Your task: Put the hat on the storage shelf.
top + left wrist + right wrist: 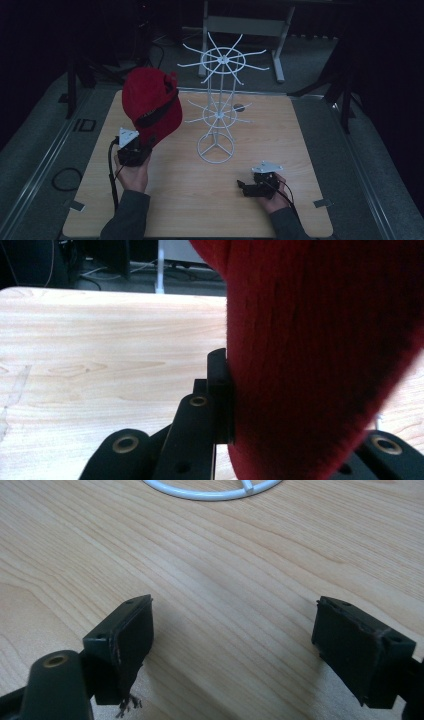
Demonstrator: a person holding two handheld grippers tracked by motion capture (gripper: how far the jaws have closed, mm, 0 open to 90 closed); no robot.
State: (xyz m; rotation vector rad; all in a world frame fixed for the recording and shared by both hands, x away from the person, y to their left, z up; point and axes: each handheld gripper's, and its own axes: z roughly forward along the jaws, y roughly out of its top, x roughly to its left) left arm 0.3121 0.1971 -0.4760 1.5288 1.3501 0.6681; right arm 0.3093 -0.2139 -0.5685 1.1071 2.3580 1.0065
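A red cap (150,102) with a dark strap is held up over the table's left side. My left gripper (134,149) is shut on its lower edge, and in the left gripper view the red fabric (310,355) is pinched against the black jaw. A white wire rack (220,107) with two tiers of radiating hooks stands mid-table, just right of the cap. My right gripper (256,186) rests low near the front right, open, with bare wood between its fingers (125,640). The rack's ring base (215,492) lies ahead of it.
The wooden table (300,150) sits on grey carpet, with metal rails along both sides. A grey table frame (245,25) stands behind it. A black cable loop (65,178) lies on the floor at the left. Tape marks sit at the front corners.
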